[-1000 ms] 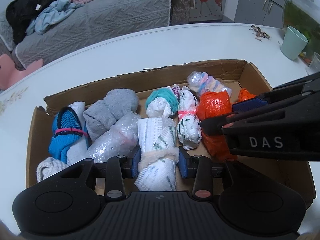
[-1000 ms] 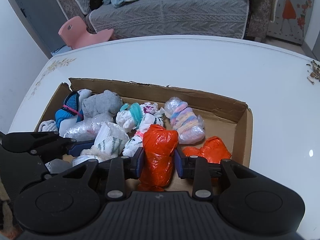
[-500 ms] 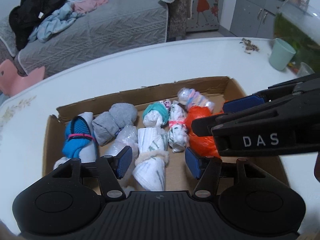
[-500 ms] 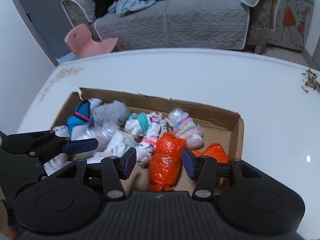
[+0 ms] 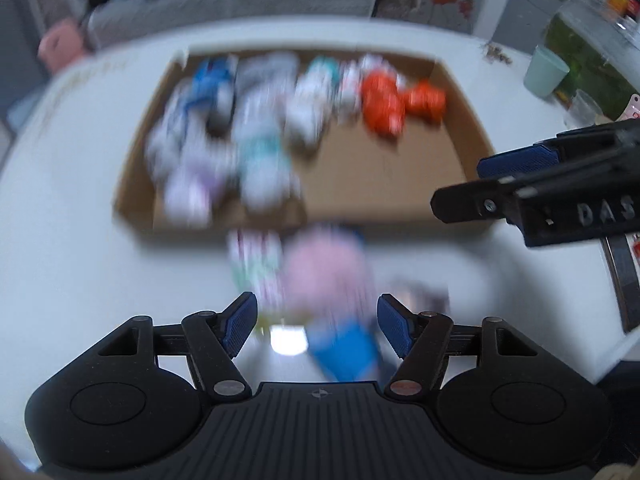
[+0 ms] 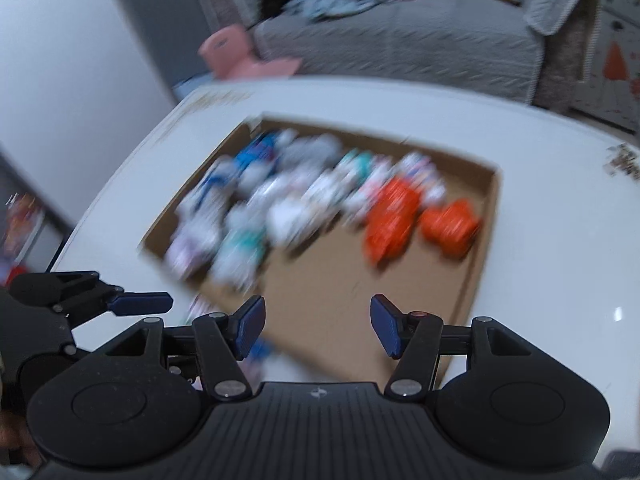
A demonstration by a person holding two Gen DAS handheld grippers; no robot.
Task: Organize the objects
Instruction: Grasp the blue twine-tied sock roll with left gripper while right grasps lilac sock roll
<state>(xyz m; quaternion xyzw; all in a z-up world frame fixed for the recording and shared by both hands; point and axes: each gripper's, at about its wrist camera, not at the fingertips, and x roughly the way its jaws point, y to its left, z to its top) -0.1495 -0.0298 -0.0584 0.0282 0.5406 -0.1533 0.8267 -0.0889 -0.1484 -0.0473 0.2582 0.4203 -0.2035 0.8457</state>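
Both views blurred. My left gripper (image 5: 316, 326) and right gripper (image 6: 318, 330), jaws just opening, grasp nothing. Cardboard box (image 6: 360, 304) mid-frame; orange bundles (image 6: 394, 220) at its right.

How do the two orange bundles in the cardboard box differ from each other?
The larger orange bundle is long and lies lengthwise toward the near side; the smaller orange bundle is short and rounder. The larger one sits next to the pale bundles, while the smaller one is closer to the right wall of the cardboard box. Both share the same bright orange colour and lie inside the box; blur hides finer detail.
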